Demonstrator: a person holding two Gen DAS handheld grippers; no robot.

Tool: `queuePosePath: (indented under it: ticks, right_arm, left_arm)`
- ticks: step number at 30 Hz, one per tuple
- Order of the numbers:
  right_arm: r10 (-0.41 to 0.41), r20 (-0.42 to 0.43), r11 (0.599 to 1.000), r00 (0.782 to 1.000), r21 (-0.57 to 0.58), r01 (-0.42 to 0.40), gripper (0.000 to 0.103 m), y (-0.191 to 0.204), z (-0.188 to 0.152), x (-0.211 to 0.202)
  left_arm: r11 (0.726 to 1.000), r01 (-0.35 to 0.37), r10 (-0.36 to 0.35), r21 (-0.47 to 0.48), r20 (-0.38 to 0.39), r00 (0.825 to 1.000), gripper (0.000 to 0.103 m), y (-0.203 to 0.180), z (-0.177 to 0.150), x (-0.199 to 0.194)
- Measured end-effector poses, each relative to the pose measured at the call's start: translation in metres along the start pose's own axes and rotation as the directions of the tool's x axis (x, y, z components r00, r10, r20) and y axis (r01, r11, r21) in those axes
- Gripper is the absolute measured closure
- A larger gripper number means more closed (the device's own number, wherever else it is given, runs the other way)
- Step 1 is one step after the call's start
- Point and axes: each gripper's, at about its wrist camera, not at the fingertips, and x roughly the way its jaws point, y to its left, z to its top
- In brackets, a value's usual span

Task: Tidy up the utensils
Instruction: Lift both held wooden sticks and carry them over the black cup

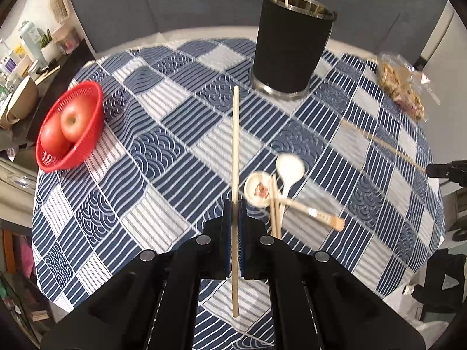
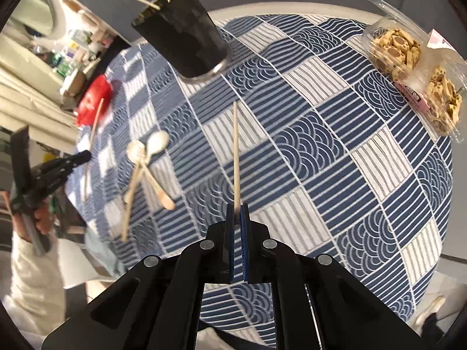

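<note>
Both pairs of jaws are pressed together, each pinching a single wooden chopstick. My left gripper (image 1: 234, 204) holds its chopstick (image 1: 235, 145) partway along the shaft, so a long stretch points forward toward the black utensil holder (image 1: 292, 40) and a shorter tail hangs back under the fingers. My right gripper (image 2: 237, 208) clamps the other chopstick (image 2: 235, 151) nearer its end, tip aimed across the checked tablecloth (image 2: 335, 145) toward the same holder (image 2: 181, 32), where two chopsticks already stand.

As I judge it, the step in hand is carrying these two to the holder. To do it well I would bring one in at a time, tilt the stick steeper so its tip clears the steel rim, and spread the jaws only once the tip is well inside. The left stick's long overhang could swing, so slow wrist motion suits it.

On the cloth lie two white ceramic spoons (image 1: 287, 172) crossed with a pair of chopsticks (image 1: 275, 210), apparently next in line. A red basket of apples (image 1: 70, 128) and a cookie tray (image 2: 408, 67) sit well apart at the table's edges.
</note>
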Motion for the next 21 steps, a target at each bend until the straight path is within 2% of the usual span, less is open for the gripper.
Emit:
queuePosePath:
  ticks: [2, 8, 21]
  right_arm:
    - [0.034, 0.011, 0.999, 0.999, 0.023, -0.034, 0.099, 0.0, 0.002, -0.003]
    - [0.032, 0.05, 0.999, 0.998, 0.025, -0.033, 0.099, 0.009, 0.015, -0.019]
    - [-0.063, 0.163, 0.997, 0.985, 0.044, 0.057, 0.099, 0.035, 0.065, -0.062]
  left_arm:
    - [1.0, 0.01, -0.01, 0.002, 0.029, 1.0, 0.099, -0.003, 0.004, -0.007]
    - [0.999, 0.034, -0.035, 0.018, 0.074, 0.997, 0.099, -0.012, 0.02, -0.014]
    - [0.992, 0.11, -0.116, 0.062, 0.115, 0.986, 0.099, -0.013, 0.067, -0.017]
